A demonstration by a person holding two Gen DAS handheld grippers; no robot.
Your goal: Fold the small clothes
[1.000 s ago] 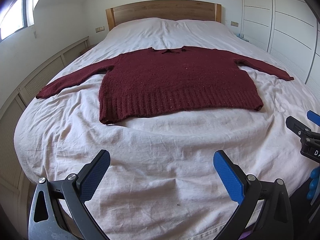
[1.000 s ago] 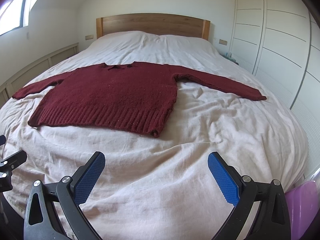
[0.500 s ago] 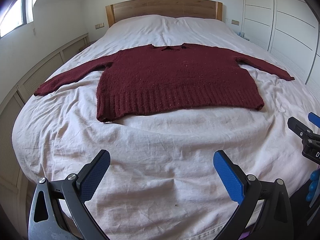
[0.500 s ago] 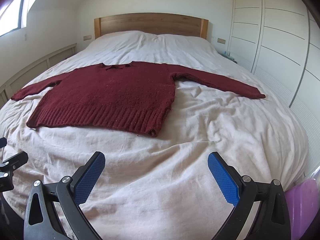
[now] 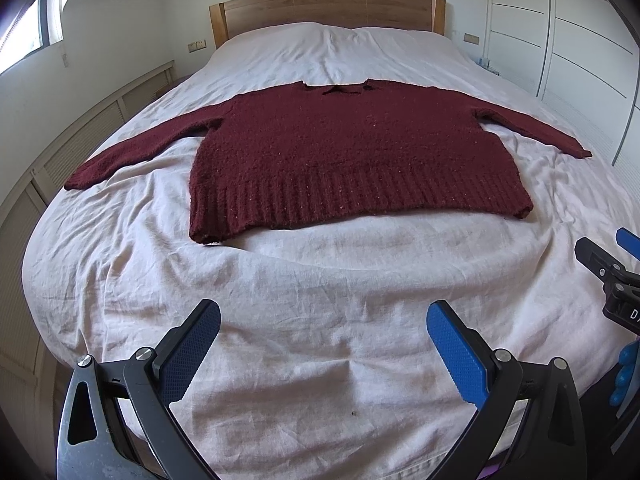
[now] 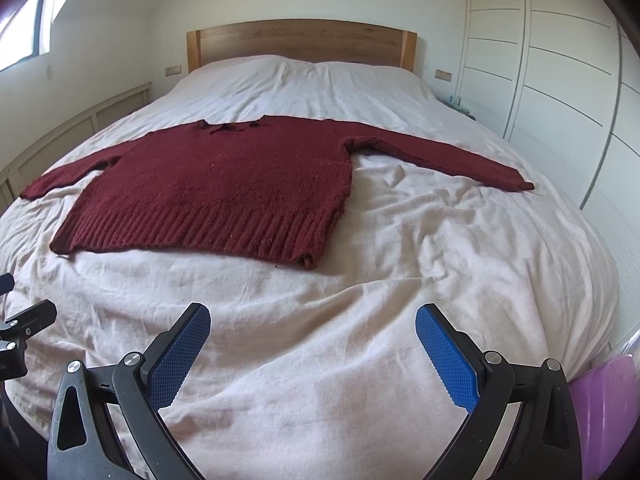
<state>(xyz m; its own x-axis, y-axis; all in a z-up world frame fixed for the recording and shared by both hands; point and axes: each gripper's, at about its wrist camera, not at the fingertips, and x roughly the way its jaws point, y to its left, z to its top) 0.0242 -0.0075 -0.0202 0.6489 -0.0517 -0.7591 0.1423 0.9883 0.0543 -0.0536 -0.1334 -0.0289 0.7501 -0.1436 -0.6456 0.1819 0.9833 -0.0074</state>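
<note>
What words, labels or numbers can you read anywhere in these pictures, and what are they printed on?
"D", then a cut-off letter, perhaps "A": white print on the black body of the right tool, at the left wrist view's right edge.
"AI": the tail of a cut-off white label on the left tool, at the right wrist view's left edge.
Nothing readable on the maroon sweater, bed sheet or headboard.

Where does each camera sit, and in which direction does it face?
Left wrist: sits on the open left gripper at the bed's foot, facing the wooden headboard; the right gripper shows at its right edge.
Right wrist: sits on the open right gripper, further right, facing the same direction.
Both share the dark red knitted sweater lying flat on the white bedsheet.
</note>
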